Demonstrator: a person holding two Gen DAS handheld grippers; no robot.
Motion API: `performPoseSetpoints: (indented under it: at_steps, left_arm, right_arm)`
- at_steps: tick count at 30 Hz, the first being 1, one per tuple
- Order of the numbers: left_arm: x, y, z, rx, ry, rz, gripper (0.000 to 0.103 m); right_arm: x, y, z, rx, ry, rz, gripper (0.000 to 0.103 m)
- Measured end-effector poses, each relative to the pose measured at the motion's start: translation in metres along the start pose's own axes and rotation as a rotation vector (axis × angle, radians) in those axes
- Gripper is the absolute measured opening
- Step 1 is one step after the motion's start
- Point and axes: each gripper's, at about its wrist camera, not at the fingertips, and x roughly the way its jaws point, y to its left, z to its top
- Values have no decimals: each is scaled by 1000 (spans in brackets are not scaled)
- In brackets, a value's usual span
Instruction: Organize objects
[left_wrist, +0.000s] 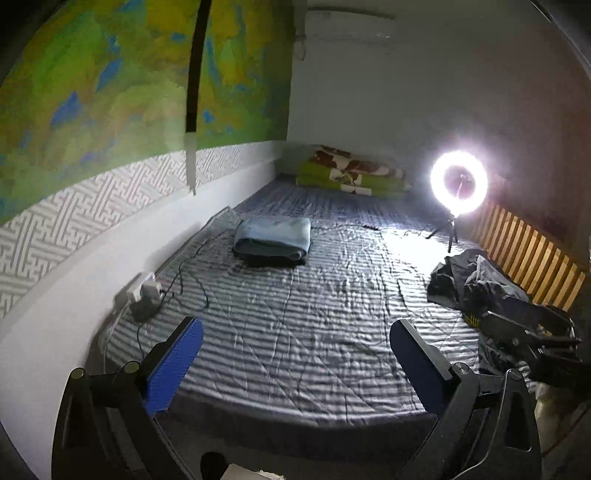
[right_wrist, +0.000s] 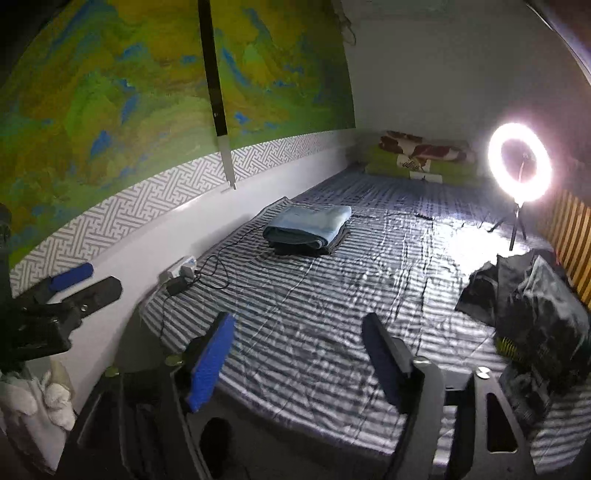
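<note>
At the far left of the right wrist view, the left gripper (right_wrist: 79, 282) hangs in front of the white wall, its fingers spread with nothing between them; below it, in the lower left corner, a white-gloved hand (right_wrist: 40, 402) shows. Right of that, against the wall at the bed's edge, a power strip (left_wrist: 142, 290) lies with dark cables trailing onto the striped bed cover (left_wrist: 295, 314). In the left wrist view the left gripper (left_wrist: 295, 339) frames the lower middle of the picture, blue-padded fingers wide apart over bare cover. Above centre, a folded light blue blanket (left_wrist: 273, 238) rests on a darker folded piece, well apart from both grippers. At the upper middle, folded green and floral bedding (left_wrist: 351, 173) lies at the bed's far end. Further right, a lit ring light (left_wrist: 459, 183) stands on a small tripod on the bed. At the right edge, a crumpled dark garment (left_wrist: 476, 284) lies beside wooden slats. The right gripper (right_wrist: 299, 350) is also spread and empty.
</note>
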Motion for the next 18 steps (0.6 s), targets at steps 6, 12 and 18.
performPoseSetpoints:
  at_steps: [6, 12, 18]
  left_arm:
    - [12, 19, -16, -33, 47, 35, 102]
    - [24, 30, -24, -53, 75, 63, 102]
    - [38, 28, -36, -29, 115, 71, 102]
  right_arm:
    - [12, -3, -20, 11, 32, -24, 86]
    - [20, -17, -28, 52, 37, -59, 87]
    - [19, -21, -42, 27, 39, -126, 87]
